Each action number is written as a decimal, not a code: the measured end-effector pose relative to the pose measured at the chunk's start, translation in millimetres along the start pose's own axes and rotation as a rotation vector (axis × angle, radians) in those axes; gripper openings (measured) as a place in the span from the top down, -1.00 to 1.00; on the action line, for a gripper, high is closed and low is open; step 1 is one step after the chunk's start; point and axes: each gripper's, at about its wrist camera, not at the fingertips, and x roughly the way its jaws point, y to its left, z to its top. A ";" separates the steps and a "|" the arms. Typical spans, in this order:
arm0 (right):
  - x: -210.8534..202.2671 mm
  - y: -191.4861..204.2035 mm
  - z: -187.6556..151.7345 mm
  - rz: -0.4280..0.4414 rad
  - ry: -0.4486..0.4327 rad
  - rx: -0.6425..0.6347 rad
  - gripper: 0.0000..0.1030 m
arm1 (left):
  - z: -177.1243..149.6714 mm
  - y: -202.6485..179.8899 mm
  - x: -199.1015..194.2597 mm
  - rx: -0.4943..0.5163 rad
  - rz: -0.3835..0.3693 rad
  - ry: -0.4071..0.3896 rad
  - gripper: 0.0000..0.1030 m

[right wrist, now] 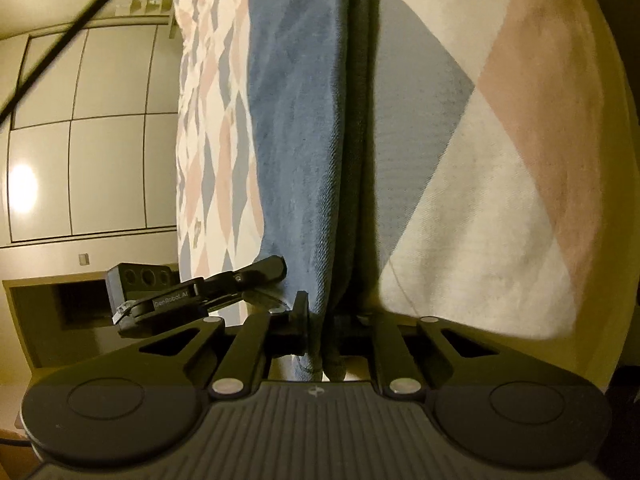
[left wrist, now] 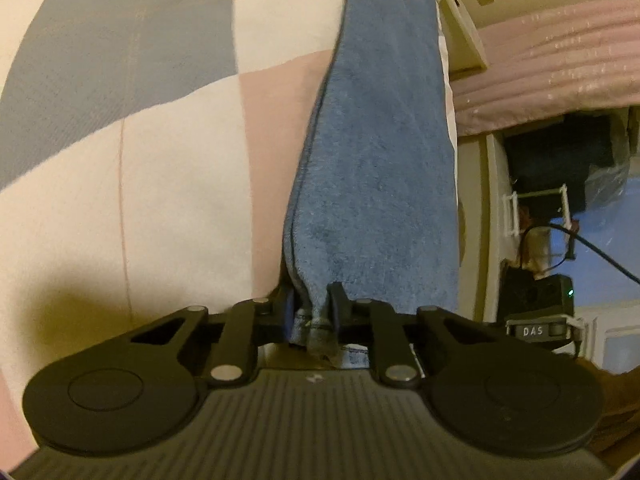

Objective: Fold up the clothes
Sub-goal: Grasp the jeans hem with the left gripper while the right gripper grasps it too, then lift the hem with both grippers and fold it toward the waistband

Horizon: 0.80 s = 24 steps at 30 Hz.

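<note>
Left gripper (left wrist: 312, 312) clamped on a bunched edge of blue cloth (left wrist: 372, 160) stretching straight ahead over a checked bedspread (left wrist: 120, 120). Right gripper (right wrist: 320, 320) likewise pinching the same cloth, folded double. Probably mid-fold: next, likely carrying both held edges across and laying them down level. Readable: "DAS" on a device (left wrist: 536, 330) to the right; "GenRobot.AI" on the other gripper.

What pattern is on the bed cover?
Grey, pink and cream diamond-patterned bed cover; clearest in the right wrist view.
</note>
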 end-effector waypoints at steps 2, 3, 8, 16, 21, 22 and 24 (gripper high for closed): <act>-3.5 0.1 1.3 0.030 -0.005 0.006 0.82 | 0.6 -5.7 -6.5 0.009 0.001 -0.005 0.75; -5.2 1.1 2.3 0.048 -0.007 0.010 0.83 | 0.6 -7.5 -10.5 0.009 -0.001 -0.010 0.76; -23.0 18.5 17.7 0.155 -0.010 0.016 0.83 | 9.5 -32.1 -41.3 -0.006 -0.035 -0.106 0.76; -60.9 48.7 92.2 0.268 -0.062 0.001 0.83 | 69.1 -99.5 -58.8 0.042 -0.052 -0.288 0.77; -73.6 52.1 172.0 0.267 -0.089 0.030 0.84 | 126.5 -130.0 -31.2 0.018 -0.013 -0.356 0.77; -76.2 52.4 190.4 0.263 -0.091 0.040 0.83 | 139.2 -134.7 -23.6 0.004 -0.002 -0.369 0.77; -82.6 51.8 225.5 0.252 -0.083 0.065 0.83 | 164.6 -144.1 -8.5 -0.025 0.019 -0.394 0.77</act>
